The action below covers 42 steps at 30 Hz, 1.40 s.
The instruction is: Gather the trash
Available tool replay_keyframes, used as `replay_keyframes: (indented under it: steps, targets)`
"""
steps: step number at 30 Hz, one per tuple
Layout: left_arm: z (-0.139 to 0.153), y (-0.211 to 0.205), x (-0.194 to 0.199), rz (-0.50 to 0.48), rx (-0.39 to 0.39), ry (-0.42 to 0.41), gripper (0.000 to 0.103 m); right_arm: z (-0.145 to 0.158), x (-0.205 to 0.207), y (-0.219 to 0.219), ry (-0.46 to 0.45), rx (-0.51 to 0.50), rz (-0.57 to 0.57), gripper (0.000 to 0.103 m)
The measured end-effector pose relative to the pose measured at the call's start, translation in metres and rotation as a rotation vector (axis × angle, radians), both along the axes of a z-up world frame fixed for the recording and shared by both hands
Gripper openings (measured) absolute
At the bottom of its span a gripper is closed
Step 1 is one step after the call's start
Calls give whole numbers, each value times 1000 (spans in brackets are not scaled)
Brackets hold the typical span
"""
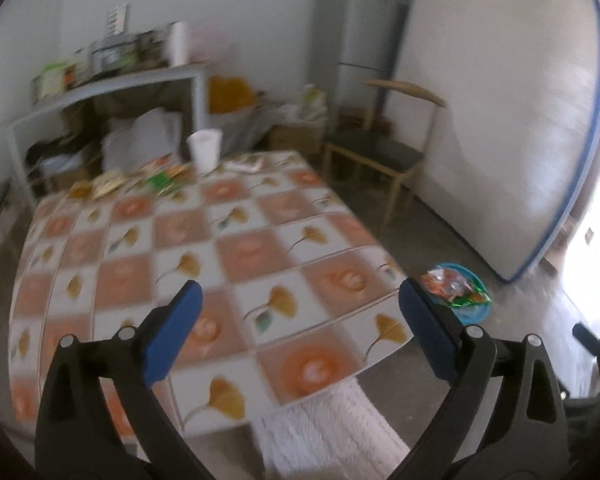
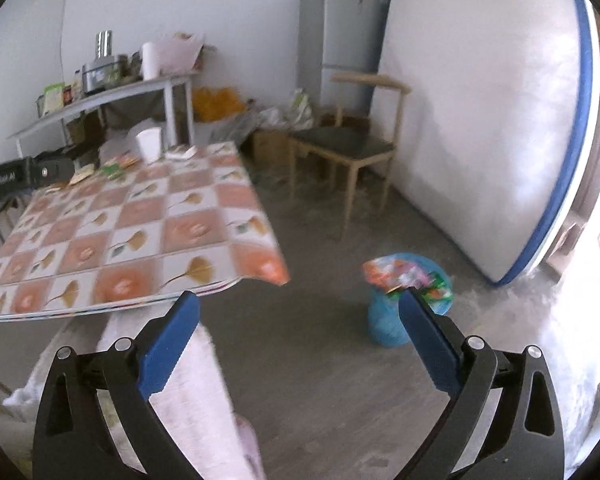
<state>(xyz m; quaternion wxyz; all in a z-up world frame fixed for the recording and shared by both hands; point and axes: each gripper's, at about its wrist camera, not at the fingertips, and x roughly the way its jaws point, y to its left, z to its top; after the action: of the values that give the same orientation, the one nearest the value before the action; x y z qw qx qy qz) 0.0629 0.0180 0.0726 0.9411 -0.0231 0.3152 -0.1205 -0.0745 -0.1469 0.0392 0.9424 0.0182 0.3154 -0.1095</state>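
- The left gripper point(image 1: 300, 320) fills the bottom of the left wrist view, tilted down over the near part of the table point(image 1: 228, 248); its blue pads point(image 1: 172, 336) stand wide apart with nothing between them.
- The right gripper point(image 2: 300, 328) sits at the bottom of the right wrist view, angled down toward the grey floor point(image 2: 308, 360) just off the table's near edge; its jaws are spread fully, and nothing is held.
- A pale fuzzy sleeve or trouser leg point(image 2: 188, 392) shows at lower left of the right wrist view, behind the left finger.
- The trash still on the table is a row of flat snack wrappers point(image 1: 140, 182), green, yellow and orange, along the far edge at centre left, blurred; details cannot be read.
- A white cup point(image 1: 205, 150) stands upright beside those wrappers, and a crumpled white paper point(image 1: 244, 165) lies just to the right of it.
- The table wears a checked cloth of orange squares and ginkgo leaves.
- A small bin lined with a blue bag point(image 2: 392, 320) stands on the floor at lower right, well apart from the table; colourful wrappers point(image 2: 404, 278) are heaped above its rim.
- Behind: a wooden chair point(image 2: 348, 148), a grey refrigerator point(image 2: 340, 32) and an upright mattress point(image 2: 480, 120).
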Motion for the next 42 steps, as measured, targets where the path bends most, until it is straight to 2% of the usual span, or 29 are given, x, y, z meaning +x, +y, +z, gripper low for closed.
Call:
replay_keyframes:
  steps: [2,5,9,11,15,20,25,33,42]
  targets:
    - [-10,8,-6,32,-20,26,95,-7,5,8,25,4,2,97]
    - [-36,6,-13,64,19,57,95,-16,12,17,61,-8,-4,97]
    - [-59,-10,-29,-13,90,118,95,-25,19,11,91,36,-37,97]
    - [-67,-16,-32,-36,112,123,95,-30,21,6,105,41,-60,97]
    - [-68,-23,-34,-54,143,102,95,-39,24,-8,133,53,-123,97]
    - [-63,-28,-30,-22,153,89,95,-40,24,-17,152,2,-161,97]
    - [-69,-27,-20,8,152,153,95,-39,22,-26,165,-23,-183,97]
    - [-76,-26,-22,54,165,195,95,-39,18,-39,162,-22,-204,97]
    - [-66,-39,-29,31,170,145,95,-39,12,-50,157,-19,-216,97]
